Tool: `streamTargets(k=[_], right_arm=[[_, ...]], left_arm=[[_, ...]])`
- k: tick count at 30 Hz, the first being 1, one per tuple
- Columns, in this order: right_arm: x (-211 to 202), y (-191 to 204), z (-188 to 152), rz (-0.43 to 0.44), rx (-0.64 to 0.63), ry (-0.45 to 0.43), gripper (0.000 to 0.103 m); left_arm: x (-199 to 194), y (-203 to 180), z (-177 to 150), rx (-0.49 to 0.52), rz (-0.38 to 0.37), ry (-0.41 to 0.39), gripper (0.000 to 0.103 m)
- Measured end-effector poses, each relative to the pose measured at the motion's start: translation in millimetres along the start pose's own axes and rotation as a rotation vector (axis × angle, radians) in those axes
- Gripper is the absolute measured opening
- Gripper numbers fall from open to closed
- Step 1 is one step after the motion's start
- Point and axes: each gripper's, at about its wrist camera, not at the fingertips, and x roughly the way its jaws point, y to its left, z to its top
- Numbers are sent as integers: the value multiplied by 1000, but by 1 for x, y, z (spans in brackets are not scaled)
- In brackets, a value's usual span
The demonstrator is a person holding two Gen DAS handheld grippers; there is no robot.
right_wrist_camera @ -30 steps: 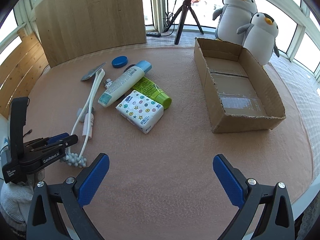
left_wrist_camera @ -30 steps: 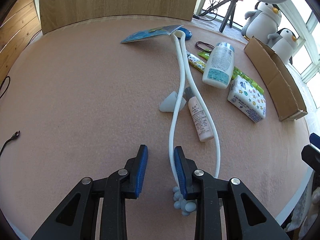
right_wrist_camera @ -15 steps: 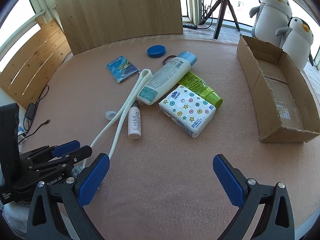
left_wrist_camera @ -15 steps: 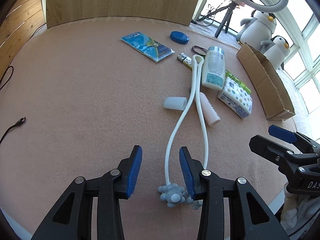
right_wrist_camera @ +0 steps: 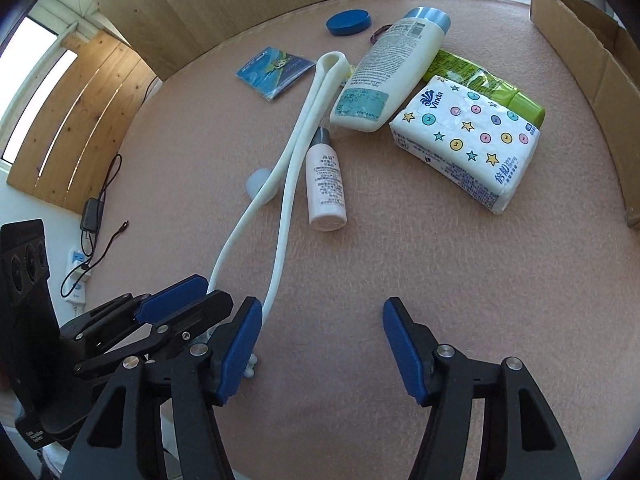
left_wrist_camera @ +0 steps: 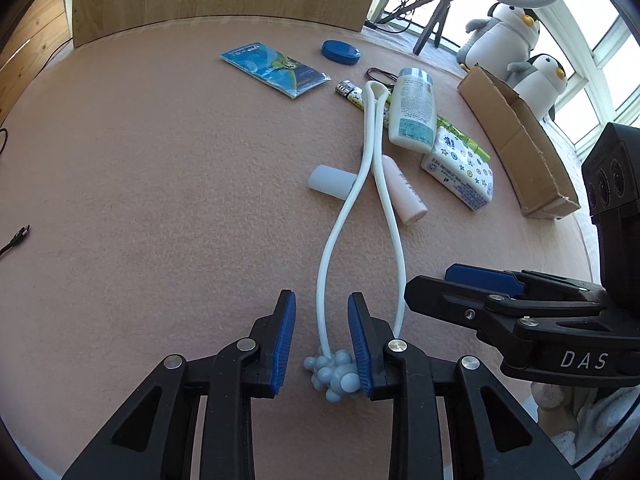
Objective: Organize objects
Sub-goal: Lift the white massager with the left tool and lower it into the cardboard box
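The left gripper [left_wrist_camera: 320,344] has its jaws drawn in nearly as narrow as they go. One leg of the white massager [left_wrist_camera: 376,86] runs up through the slim gap left between the pads, and its knobbly ball end [left_wrist_camera: 334,372] sits against the right-hand pad. Whether the pads truly pinch it I cannot tell. The likely reason for taking it at the ball end is that the legs are long and springy, and the knobs give a stop against slipping.

The right gripper [right_wrist_camera: 322,344] has just been closing its jaws, yet they stand about half open over bare desk [right_wrist_camera: 420,272] with nothing between them. Its left pad is just beside the massager's other leg, probably to catch that leg so that the two do not splay on lifting.

Further out, the massager stretches from lower centre towards the top of the frame. It crosses a clear cap [right_wrist_camera: 260,182], lies beside a small pink bottle [right_wrist_camera: 325,180], and its loop touches the big lotion bottle [right_wrist_camera: 384,76]. Pulling it free may nudge these.

Right of them lie a tissue pack [right_wrist_camera: 468,140] and a green tube [right_wrist_camera: 480,76]. The open cardboard box [right_wrist_camera: 592,60] at the far right edge looks like the place meant for everything.
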Motion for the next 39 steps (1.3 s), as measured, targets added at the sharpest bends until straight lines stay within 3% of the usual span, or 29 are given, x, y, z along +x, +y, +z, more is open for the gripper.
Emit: streamTargets(k=[5,8,11,13,17,29,39], right_arm=[[2,6,4,45,16,7,56],[8,6,6,56,22,29,49],[10,8,5,55,6,26,40],[13,9,4,71,3,42,26],[13,13,0,72,-21,47,16],[-29,3,2,63,-54,-33,15],[-104,-53,28,34,-16,-155,14]], left_arm=[[3,-2,1,5,-37,22,25],[6,-5,-2,7,-48,36,24],[7,-9,-6,13,-62,38,24],[8,-12,-7,13,-76,47,24],[9,-18,-9,16,-72,45,24],[-18,-62,5,37,-107,-34,24],[-7,-158,53,133,-182,-81,24]])
